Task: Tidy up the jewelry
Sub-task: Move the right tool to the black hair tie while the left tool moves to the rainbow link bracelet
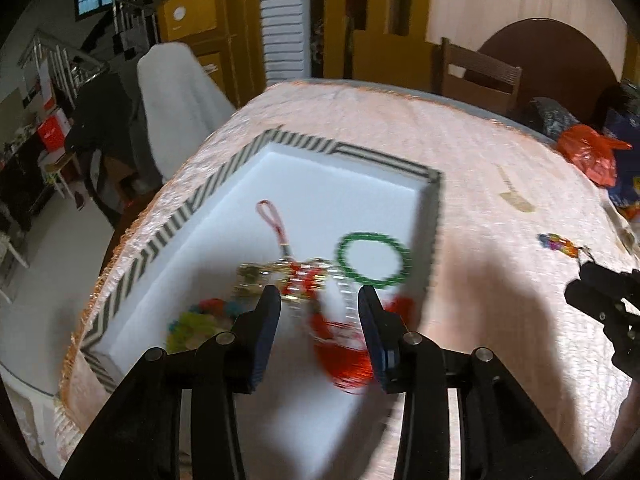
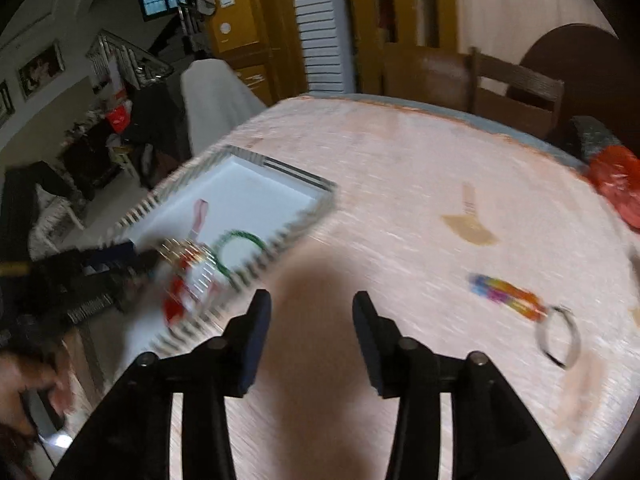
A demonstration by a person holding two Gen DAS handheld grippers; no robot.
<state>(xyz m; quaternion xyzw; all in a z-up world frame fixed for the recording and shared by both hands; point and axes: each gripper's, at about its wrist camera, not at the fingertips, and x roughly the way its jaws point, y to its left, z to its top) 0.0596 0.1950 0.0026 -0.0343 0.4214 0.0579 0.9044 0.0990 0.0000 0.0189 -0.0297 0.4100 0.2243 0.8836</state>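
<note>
A red and gold tasselled ornament (image 1: 308, 280) lies in the white tray (image 1: 224, 208) with the striped rim, its long axis running from the pink loop at the far end toward the red tassel at the near end. Just beside it, toward the tray's right wall, a green bead bracelet (image 1: 374, 260) lies flat, and a blurred yellow-green beaded piece (image 1: 200, 322) sits at the near left of the tray. The tray rests on the left part of a table (image 2: 400, 168) covered in a pale pink cloth. Well apart from the tray, on the bare cloth to the right, a multicoloured beaded strip (image 2: 506, 296) lies slanted, with a grey ring (image 2: 560, 338) at its near right end. An orange bag (image 1: 590, 152) sits at the table's far right edge, and wooden chairs stand beyond. The left gripper (image 1: 320, 312) points steeply down over the tray's near half, jaws spread, with nothing pinched; the tassel shows in the gap below. The right gripper (image 2: 312, 316) hangs over bare cloth beside the tray, jaws apart and empty.
</note>
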